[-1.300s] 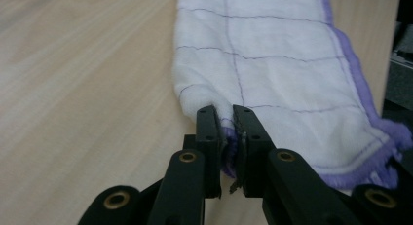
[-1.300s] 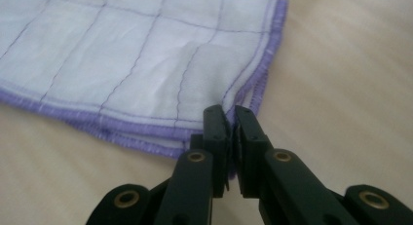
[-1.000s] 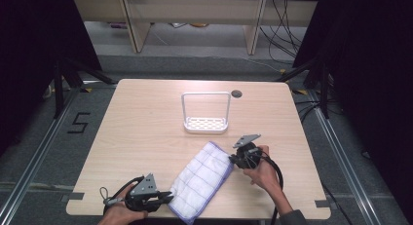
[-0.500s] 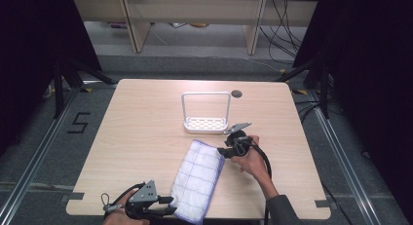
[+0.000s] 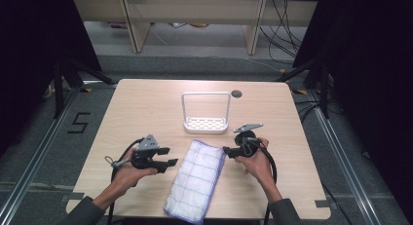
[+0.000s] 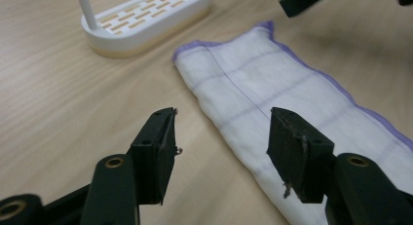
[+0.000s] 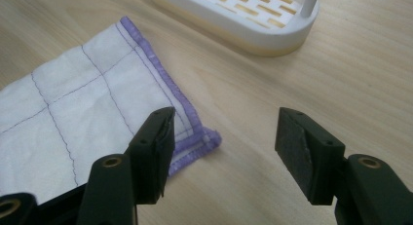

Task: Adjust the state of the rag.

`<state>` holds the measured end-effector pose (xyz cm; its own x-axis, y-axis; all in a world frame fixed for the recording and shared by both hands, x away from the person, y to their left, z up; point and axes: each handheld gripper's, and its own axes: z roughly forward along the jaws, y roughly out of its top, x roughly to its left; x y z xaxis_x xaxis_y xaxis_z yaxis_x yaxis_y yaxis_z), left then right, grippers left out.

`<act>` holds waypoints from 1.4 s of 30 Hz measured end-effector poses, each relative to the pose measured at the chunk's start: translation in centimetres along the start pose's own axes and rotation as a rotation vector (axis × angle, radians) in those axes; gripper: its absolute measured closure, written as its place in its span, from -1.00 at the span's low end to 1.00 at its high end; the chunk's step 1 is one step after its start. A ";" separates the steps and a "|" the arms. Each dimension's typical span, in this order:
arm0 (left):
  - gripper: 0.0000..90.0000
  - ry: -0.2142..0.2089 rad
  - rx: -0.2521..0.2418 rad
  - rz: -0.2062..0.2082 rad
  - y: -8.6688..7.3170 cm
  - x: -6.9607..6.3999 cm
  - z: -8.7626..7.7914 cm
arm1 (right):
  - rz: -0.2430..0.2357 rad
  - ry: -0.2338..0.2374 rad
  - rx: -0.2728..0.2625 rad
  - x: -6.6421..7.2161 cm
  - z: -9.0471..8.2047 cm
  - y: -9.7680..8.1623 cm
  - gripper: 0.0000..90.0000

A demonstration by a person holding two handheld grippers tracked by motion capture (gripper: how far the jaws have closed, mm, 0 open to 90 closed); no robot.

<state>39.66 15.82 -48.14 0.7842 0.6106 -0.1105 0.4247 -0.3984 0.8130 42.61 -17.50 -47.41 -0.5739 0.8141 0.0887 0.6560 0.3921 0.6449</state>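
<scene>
A folded white cloth (image 5: 197, 178) with a purple hem lies flat on the wooden table (image 5: 146, 113), reaching to its front edge. My left gripper (image 5: 168, 156) hovers just left of the cloth's far half. Its jaws have just been opening and grip nothing. In the left gripper view the left gripper (image 6: 221, 132) stands above the cloth's (image 6: 272, 98) left edge, pads clear of it. My right gripper (image 5: 229, 152) sits at the cloth's far right corner. It has also just been opening, with nothing held. In the right gripper view the right gripper (image 7: 224, 137) is over that hemmed cloth corner (image 7: 97, 113).
A white slotted rack (image 5: 205, 122) with a tall wire frame stands just beyond the cloth, near both grippers. A dark round hole (image 5: 236, 94) sits in the table behind it. Dark curtains and metal rails flank the table.
Both grippers have opened and let go of the cloth, which now lies flat. My left gripper has moved from the front edge away to the cloth's left side. The right hand has barely moved.
</scene>
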 end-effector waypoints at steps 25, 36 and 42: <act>0.02 0.011 0.101 0.016 3.5 1.9 9.0 | 0.019 -0.016 0.053 1.2 2.4 -0.2 -0.02; 0.66 -0.023 0.110 0.081 3.1 1.8 9.8 | -0.012 -0.005 0.064 1.4 3.2 -0.2 0.27; 0.85 -0.022 0.095 0.095 2.9 1.7 9.7 | -0.013 0.009 0.057 1.5 3.2 -0.2 0.44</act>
<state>46.57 9.05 -51.50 0.8322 0.5524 -0.0486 0.3881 -0.5175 0.7626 43.18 -14.96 -49.85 -0.5863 0.8053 0.0874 0.6753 0.4263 0.6019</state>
